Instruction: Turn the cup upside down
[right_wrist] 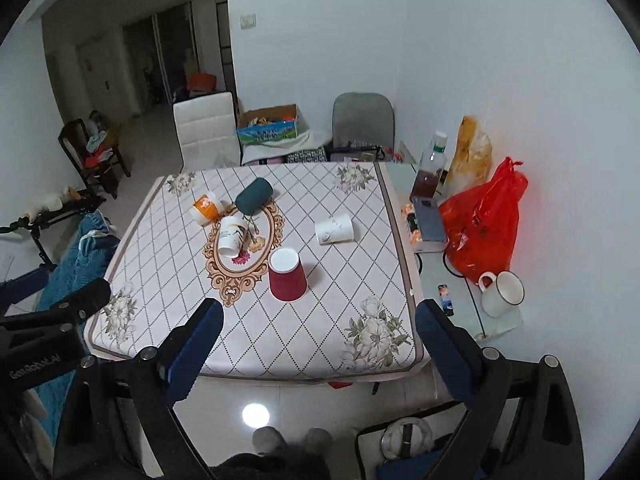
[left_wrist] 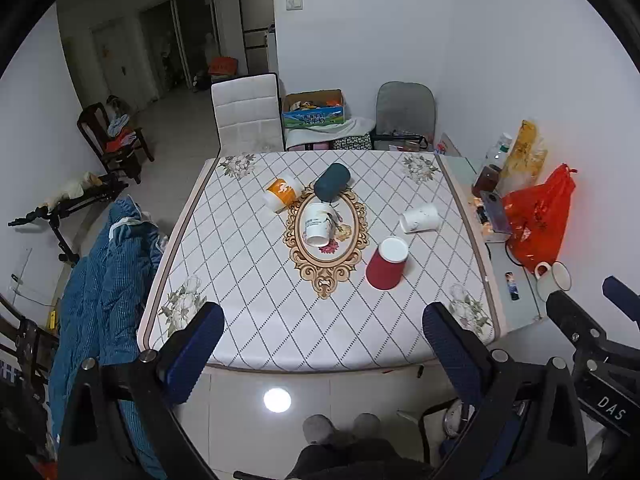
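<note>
While both the left hand-held gripper (left_wrist: 322, 334) and right hand-held gripper (right_wrist: 318, 330) hang spread wide with nothing held, the red cup (right_wrist: 287, 276) stands inverted on the counter (right_wrist: 320, 320). It sits at four o'clock from the counter's oval medallion (right_wrist: 240, 256).

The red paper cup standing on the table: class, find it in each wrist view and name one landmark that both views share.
Left wrist view: red paper cup, right of centre.
Right wrist view: red paper cup, near centre.
Shared landmark: oval gold-framed floral motif, just left of it.
</note>
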Available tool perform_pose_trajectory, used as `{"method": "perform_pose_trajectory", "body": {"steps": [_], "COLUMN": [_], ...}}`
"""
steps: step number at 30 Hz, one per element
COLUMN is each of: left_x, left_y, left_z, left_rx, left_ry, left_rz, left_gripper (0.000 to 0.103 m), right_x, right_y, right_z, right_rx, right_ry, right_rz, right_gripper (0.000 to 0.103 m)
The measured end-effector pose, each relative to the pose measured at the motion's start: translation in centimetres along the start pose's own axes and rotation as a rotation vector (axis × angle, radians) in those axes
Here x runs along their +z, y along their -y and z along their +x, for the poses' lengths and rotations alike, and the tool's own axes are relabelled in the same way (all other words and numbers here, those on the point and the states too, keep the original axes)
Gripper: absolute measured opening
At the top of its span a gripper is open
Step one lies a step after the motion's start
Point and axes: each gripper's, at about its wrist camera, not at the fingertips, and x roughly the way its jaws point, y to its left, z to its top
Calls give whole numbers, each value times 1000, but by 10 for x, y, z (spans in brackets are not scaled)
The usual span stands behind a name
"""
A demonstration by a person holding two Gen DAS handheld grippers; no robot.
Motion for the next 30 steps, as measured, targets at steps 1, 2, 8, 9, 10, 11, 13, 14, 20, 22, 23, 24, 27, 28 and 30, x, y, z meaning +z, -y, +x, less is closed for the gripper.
{"method": "perform_pose_trajectory", "body": {"steps": [1,2,8,9,10,11,13,14,20,22,23,24,27,28,30], "left_x": [-1,-3,-9,-10,-11,-11,-13,-13,-13,-13,-13,-13,-13,-12,-11], "left_y": [1,3,6,7,7,8,10,11,14,14,14,15,16,16,16], "left_z": [-4,-8,-25,-27,-29,-31,-33,-34,-41,-42,-43,-44,-46,-46,-46], "left_rx": [2,4,-7,-4,-1,2,3,4,16,15,17,17,17,17,15], "left_ry": [1,1,8,11,14,16,15,15,25,28,31,34,38,38,37], "left_rz": [-2,-6,-49,-48,-45,-43,-41,-39,-27,-26,-25,-26,-25,-25,-25], "left_gripper": [102,102,102,102,102,102,102,102,102,102,102,102,102,102,102], "right_x": [0,0,0,0,0,0,0,0,1,1,2,2,2,1,1], "right_y": [3,5,13,13,14,15,15,15,15,16,16,16,16,16,17], "right_z": [-9,-15,-35,-37,-41,-43,-46,-47,-51,-52,-51,-51,-51,-51,-51], "right_rx": [3,8,19,20,23,24,29,29,28,27,28,29,26,25,25], "right_ry": [11,19,37,39,41,42,46,47,50,48,47,48,48,47,45], "right_rz": [-1,-1,-12,-13,-13,-16,-19,-21,-28,-26,-25,-26,-26,-25,-24], "right_gripper": [99,99,101,101,101,101,101,101,101,101,101,101,101,101,101]}}
